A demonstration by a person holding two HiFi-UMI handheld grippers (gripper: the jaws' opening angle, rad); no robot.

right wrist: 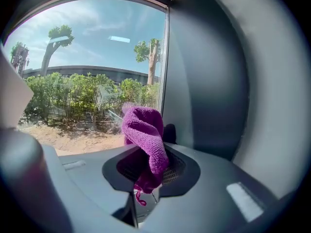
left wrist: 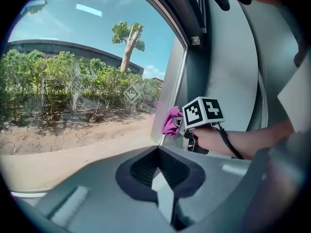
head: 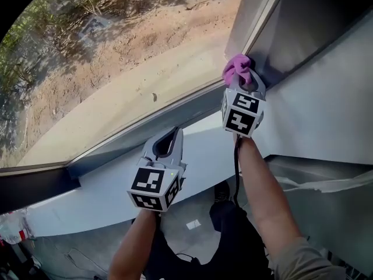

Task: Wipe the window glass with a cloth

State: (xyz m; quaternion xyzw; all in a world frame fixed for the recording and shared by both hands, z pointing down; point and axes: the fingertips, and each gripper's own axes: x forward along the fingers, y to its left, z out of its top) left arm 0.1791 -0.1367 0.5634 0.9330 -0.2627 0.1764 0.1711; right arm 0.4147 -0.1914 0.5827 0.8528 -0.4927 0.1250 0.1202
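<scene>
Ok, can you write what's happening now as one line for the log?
right gripper: shut on purple cloth, near window glass corner | left gripper: shut, empty, above window ledge

Both the left gripper (head: 168, 139) and right gripper (head: 243, 79) were built grey, each fitted with a black-and-white marker cube; a black cord (head: 236, 162) was seen right of centre.

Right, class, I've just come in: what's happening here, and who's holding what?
A person is working at a window with two grippers. The right hand-held gripper is shut on a purple cloth and holds it at the lower right corner of the window glass, beside the frame; whether the cloth touches the pane is hard to tell. The left hand-held gripper is shut and empty, held lower, over the grey sill.
</scene>
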